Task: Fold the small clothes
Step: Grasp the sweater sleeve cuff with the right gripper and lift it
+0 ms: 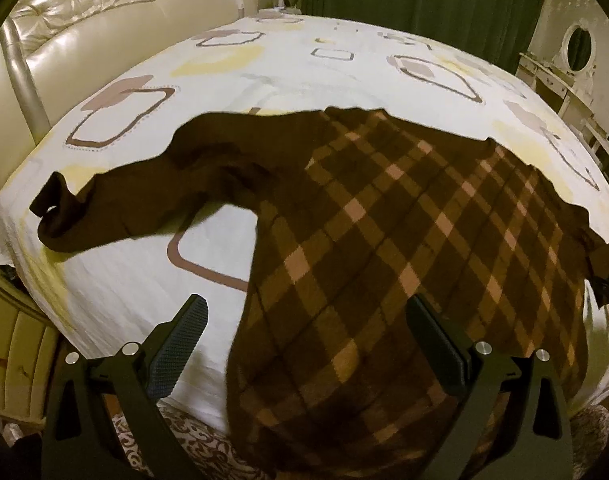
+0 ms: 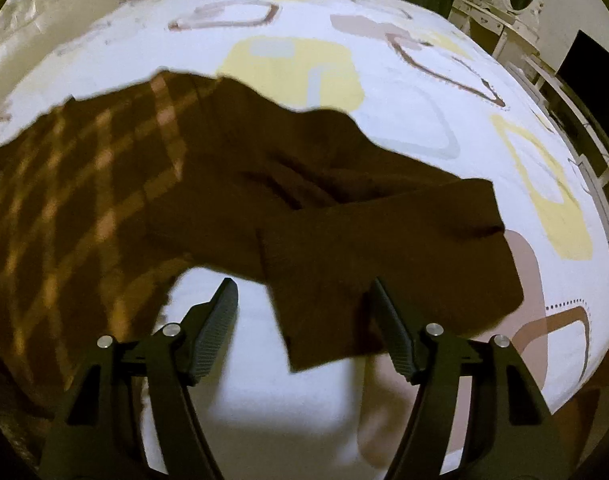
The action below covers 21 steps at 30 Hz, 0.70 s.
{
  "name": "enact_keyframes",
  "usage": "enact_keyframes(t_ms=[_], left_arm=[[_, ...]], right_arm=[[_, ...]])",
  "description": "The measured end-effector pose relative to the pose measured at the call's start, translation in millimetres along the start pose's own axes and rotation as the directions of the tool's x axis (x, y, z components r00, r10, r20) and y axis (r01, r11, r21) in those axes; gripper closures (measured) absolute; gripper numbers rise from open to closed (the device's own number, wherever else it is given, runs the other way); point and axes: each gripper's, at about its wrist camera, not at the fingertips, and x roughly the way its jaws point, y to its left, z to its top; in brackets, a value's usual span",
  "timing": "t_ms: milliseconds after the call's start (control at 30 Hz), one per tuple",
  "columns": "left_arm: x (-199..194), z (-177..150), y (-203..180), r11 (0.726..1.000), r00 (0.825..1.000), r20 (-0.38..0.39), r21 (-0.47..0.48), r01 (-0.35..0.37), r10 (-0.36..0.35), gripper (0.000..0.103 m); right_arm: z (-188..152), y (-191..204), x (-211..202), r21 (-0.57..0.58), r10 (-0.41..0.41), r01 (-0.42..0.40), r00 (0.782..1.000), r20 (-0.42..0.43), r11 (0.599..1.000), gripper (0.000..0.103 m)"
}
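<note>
Brown argyle sweater (image 1: 404, 220) lies spread flat on the bed (image 1: 264, 60) for folding; my right claw (image 2: 304, 320) straddles its sleeve cuff (image 2: 344, 300) unpinched, left claw (image 1: 304, 332) spread.

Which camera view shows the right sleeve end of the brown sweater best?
The right wrist view: the plain brown sleeve end lies flat between the open right gripper fingers, close and whole. The left wrist view shows only a dark edge of the sweater at the frame's right side.
</note>
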Motion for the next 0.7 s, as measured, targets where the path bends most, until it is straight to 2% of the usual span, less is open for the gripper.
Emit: enact_keyframes(t_ms=[33, 67, 100, 133, 200, 367, 467, 600, 700], left_arm=[[1, 0, 1, 1.000, 1.000, -0.003, -0.001, 0.001, -0.001, 0.004], [2, -1, 1, 1.000, 1.000, -0.006, -0.001, -0.001, 0.001, 0.004], [3, -1, 2, 1.000, 1.000, -0.007, -0.002, -0.003, 0.003, 0.004], [3, -1, 3, 1.000, 1.000, -0.009, -0.002, -0.005, 0.005, 0.004], [6, -1, 4, 1.000, 1.000, -0.016, -0.007, -0.008, 0.008, 0.004], [9, -1, 6, 1.000, 0.999, -0.033, -0.018, -0.008, 0.007, 0.004], [9, -1, 4, 1.000, 0.999, -0.033, -0.011, -0.013, 0.013, 0.004], [10, 1, 0, 1.000, 0.999, -0.034, -0.008, -0.019, 0.019, 0.004], [11, 4, -6, 1.000, 0.999, -0.035, -0.003, -0.026, 0.025, 0.004]], right_arm=[[0, -1, 4, -0.005, 0.001, -0.001, 1.000, -0.013, 1.000, 0.045], [-2, -2, 7, -0.010, 0.015, -0.015, 1.000, -0.025, 1.000, 0.046], [-2, -3, 7, -0.009, 0.016, -0.017, 1.000, -0.023, 1.000, 0.056], [-2, -5, 6, -0.006, 0.012, -0.013, 1.000, -0.017, 1.000, 0.074], [-2, -19, 2, 0.030, 0.041, -0.041, 0.999, -0.013, 0.999, 0.091], [-3, -75, -21, 0.200, 0.125, -0.135, 0.990, 0.064, 0.970, 0.095], [-9, -129, -39, 0.322, 0.157, -0.191, 0.979, 0.129, 0.927, 0.096], [-26, -209, -52, 0.471, 0.112, -0.184, 0.978, 0.176, 0.863, 0.096], [-47, -268, -50, 0.583, 0.083, -0.174, 0.980, 0.180, 0.794, 0.097]])
